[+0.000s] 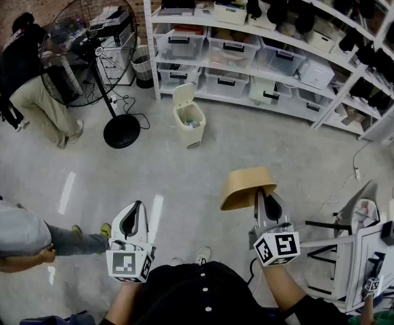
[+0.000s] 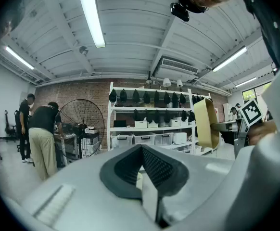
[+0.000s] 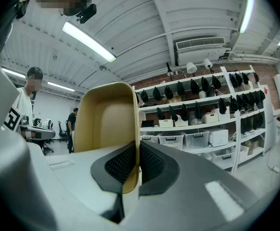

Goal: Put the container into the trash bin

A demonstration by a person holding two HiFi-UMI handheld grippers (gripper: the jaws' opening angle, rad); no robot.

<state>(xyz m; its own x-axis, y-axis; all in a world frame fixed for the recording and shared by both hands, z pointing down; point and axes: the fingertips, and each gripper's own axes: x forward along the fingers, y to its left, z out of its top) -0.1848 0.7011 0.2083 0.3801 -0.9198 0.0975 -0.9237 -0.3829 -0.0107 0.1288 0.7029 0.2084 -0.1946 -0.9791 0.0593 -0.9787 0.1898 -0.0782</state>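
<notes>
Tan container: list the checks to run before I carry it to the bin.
1. Right gripper shut on tan paper container wall: ok.
2. Container's visible inside bare: ok.
3. Left gripper shut, holding nothing: ok.
4. Lid of white trash bin raised: ok.
5. Container above bin: not ok; bin stands farther ahead on the floor.
6. Room left in bin: cannot tell.

Tan container [image 1: 246, 187] in right tool [image 1: 263, 196]
</notes>
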